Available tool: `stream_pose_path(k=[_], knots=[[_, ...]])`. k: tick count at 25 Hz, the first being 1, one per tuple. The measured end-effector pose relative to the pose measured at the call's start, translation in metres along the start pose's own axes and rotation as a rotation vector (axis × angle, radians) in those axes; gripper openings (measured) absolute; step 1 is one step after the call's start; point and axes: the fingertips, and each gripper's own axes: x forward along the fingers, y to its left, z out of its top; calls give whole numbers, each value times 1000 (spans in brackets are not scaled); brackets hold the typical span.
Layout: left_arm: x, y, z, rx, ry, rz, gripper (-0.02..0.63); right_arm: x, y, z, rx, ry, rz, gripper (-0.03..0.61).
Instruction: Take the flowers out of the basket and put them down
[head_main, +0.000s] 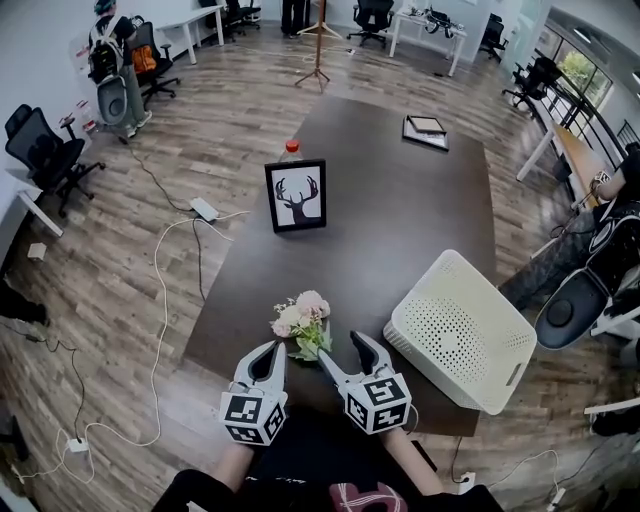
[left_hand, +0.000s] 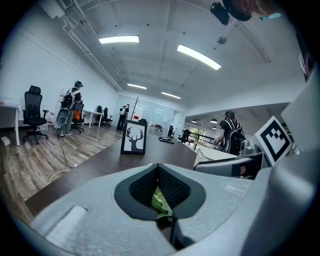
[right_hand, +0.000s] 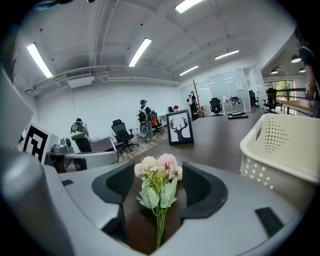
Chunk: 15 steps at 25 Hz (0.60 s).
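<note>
A small bunch of pink and cream flowers (head_main: 300, 318) with green leaves lies flat on the dark table (head_main: 400, 210), outside the white perforated basket (head_main: 460, 335). My right gripper (head_main: 345, 352) is open just behind the bunch. In the right gripper view the flowers (right_hand: 156, 170) lie between the spread jaws of the right gripper (right_hand: 162, 181), stems toward the camera, and neither pad touches them. My left gripper (head_main: 272, 352) sits just left of the leaves. In its own view the left gripper (left_hand: 159, 167) has its tips together, with a bit of green leaf (left_hand: 159, 199) in the slit behind them.
The basket (right_hand: 285, 145) stands to the right of the flowers, near the table's front edge. A framed deer picture (head_main: 296, 196) stands mid-table with a red-capped bottle (head_main: 291, 148) behind it. A tablet (head_main: 426, 128) lies at the far end. Office chairs and cables surround the table.
</note>
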Motion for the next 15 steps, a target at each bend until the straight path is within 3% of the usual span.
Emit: stream_pose_path(k=[15], knots=[[7, -14, 3, 16, -8, -46, 9, -10, -13, -2, -24, -23, -77, 201]])
